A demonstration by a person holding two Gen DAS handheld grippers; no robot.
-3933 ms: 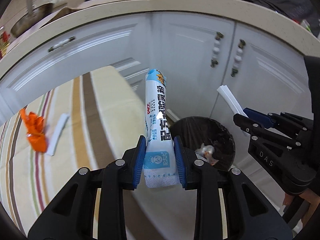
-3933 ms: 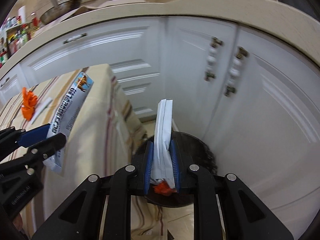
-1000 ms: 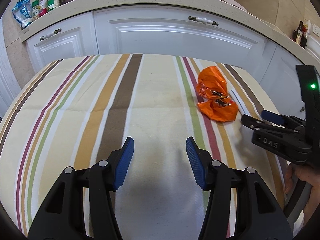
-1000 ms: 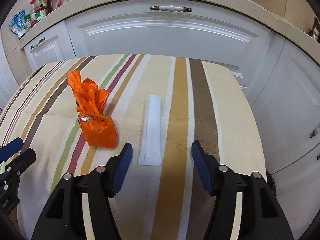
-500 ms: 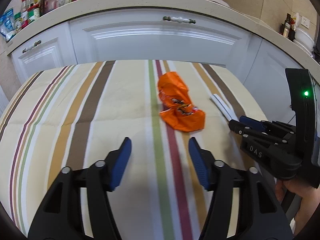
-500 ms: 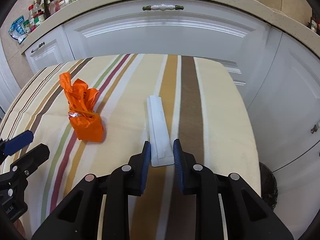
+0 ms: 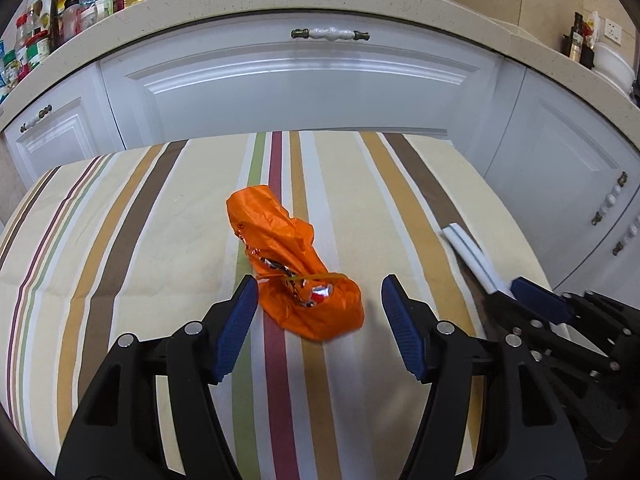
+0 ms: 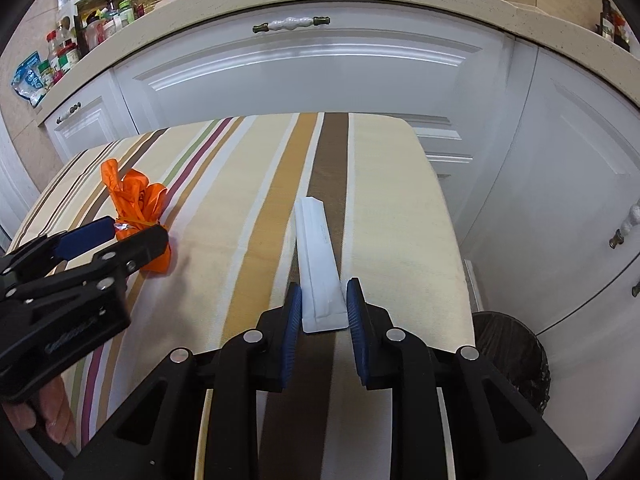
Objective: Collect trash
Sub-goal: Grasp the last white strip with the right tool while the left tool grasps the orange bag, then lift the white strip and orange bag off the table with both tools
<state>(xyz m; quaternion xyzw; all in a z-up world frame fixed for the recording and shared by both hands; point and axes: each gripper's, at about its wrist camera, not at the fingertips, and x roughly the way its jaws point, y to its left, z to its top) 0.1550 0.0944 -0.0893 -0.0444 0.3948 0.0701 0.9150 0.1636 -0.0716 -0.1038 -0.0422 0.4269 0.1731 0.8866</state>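
Orange wrapper [image 7: 294, 280] (silver foil inside); white packet [image 8: 320, 264]; cream tablecloth [image 7: 140, 240], brown-gold-maroon stripes.

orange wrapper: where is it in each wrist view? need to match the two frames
Left wrist: the orange wrapper lies centre frame on the striped cloth, its near end between the open pads of the left gripper.
Right wrist: the same wrapper sits at left, partly behind the left gripper.
Shared landmark: the white packet, at the right edge in the left view, centre in the right view between the right gripper's pads.
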